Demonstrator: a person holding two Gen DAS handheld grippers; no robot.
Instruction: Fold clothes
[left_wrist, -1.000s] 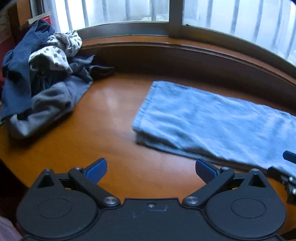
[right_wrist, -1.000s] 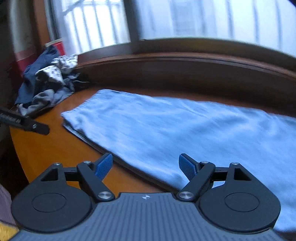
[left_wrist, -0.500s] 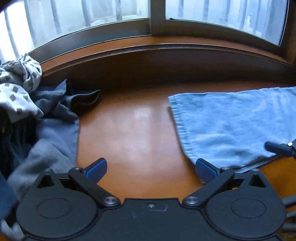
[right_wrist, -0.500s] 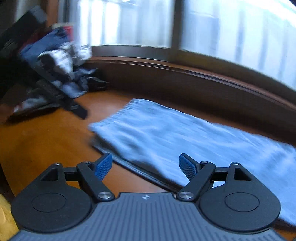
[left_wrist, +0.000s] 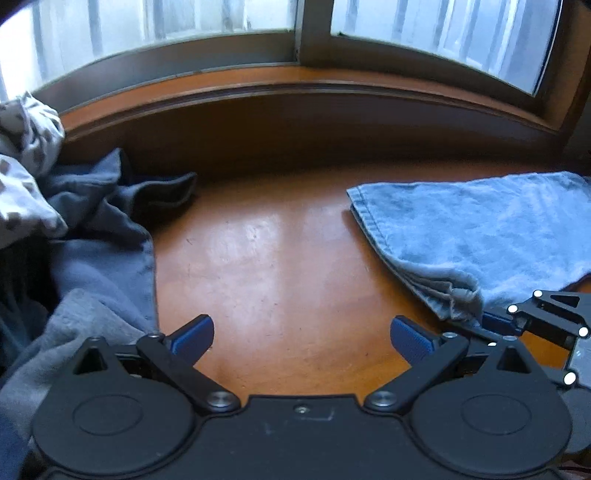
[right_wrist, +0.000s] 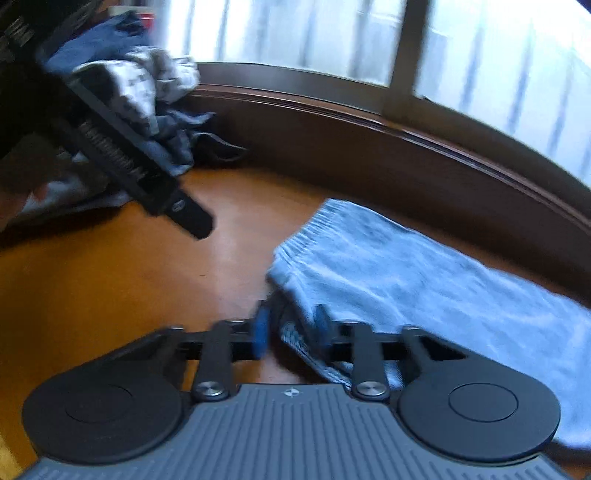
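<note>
Two grippers are working around the light blue garment (left_wrist: 480, 236), which is lying flat on the wooden table (left_wrist: 280, 258) below the window (left_wrist: 295, 33); the right gripper (right_wrist: 291, 328) is sitting at the garment's near left corner; its jaws have just been closing from wide apart, and the bunched corner of the cloth is lying between the blue pads (right_wrist: 261, 328); whether they are already pressing it is hard to tell through the blur, but in the left view the cloth is puckering where the pads meet it; this is judged a fresh pinch, so the corner is probably ready for lifting across as the next fold. The left gripper (left_wrist: 301, 334) is hanging wide open and empty over bare table, left of the garment; an unfolded pile of clothes (left_wrist: 66, 236) is waiting further left of the garment.
</note>
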